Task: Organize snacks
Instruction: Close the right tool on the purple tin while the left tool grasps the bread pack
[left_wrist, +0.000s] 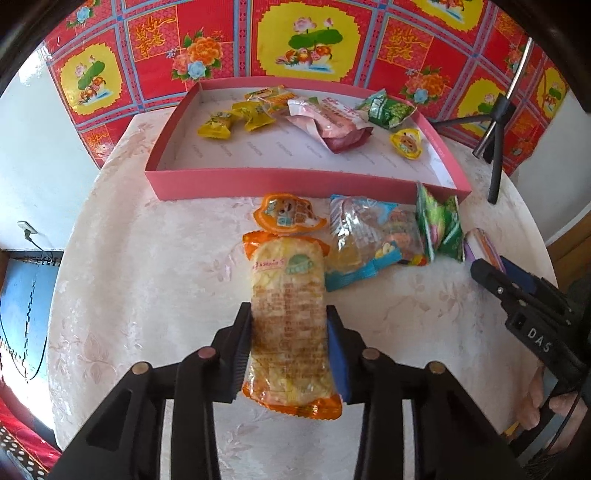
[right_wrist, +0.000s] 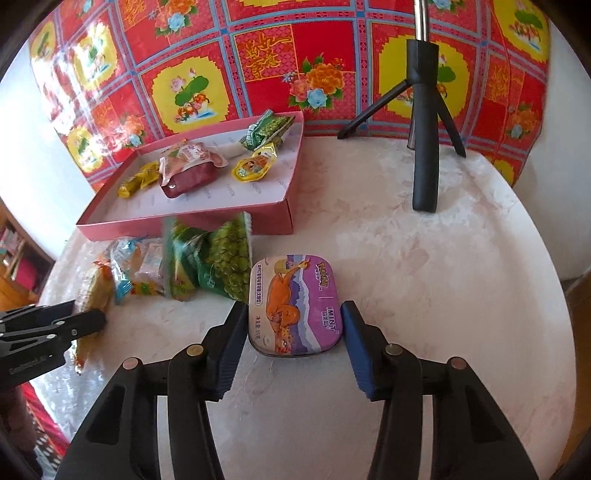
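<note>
My left claw (left_wrist: 289, 349), low in the middle of the left wrist view, is clamped on a long crinkly clear-and-orange plastic packet of pale rice crackers (left_wrist: 288, 317); the ribbed black pad and the smooth blue pad both press into its sides. The packet lies lengthwise on the glossy cream cloth of the round table (left_wrist: 147, 280).

Just above its far end lies a small orange scalloped foil pouch (left_wrist: 286, 214), and to the right of that a clear, blue-edged cellophane bag of sweets (left_wrist: 369, 240), then a puffy green foil pea packet (left_wrist: 441, 225) tilted against the near wall of a shallow pink cardboard tray (left_wrist: 295, 182). Inside the tray, across the upper part of the frame, lie yellow wrapped sweets (left_wrist: 231, 122), a soft pink-and-maroon pouch (left_wrist: 332, 125), another green packet (left_wrist: 388, 109) and a yellow scalloped pouch (left_wrist: 406, 144).

My right claw (right_wrist: 295, 332), low in the middle of the right wrist view, straddles a flat rounded purple mint tin (right_wrist: 293, 306) with an orange creature printed on the lid. The black pad touches its left edge; the blue pad seems to stand a sliver clear, so I do not count it gripped. At the upper right stands a black metal tripod (right_wrist: 424, 147), before a shiny red flowered wall covering (right_wrist: 258, 55).
</note>
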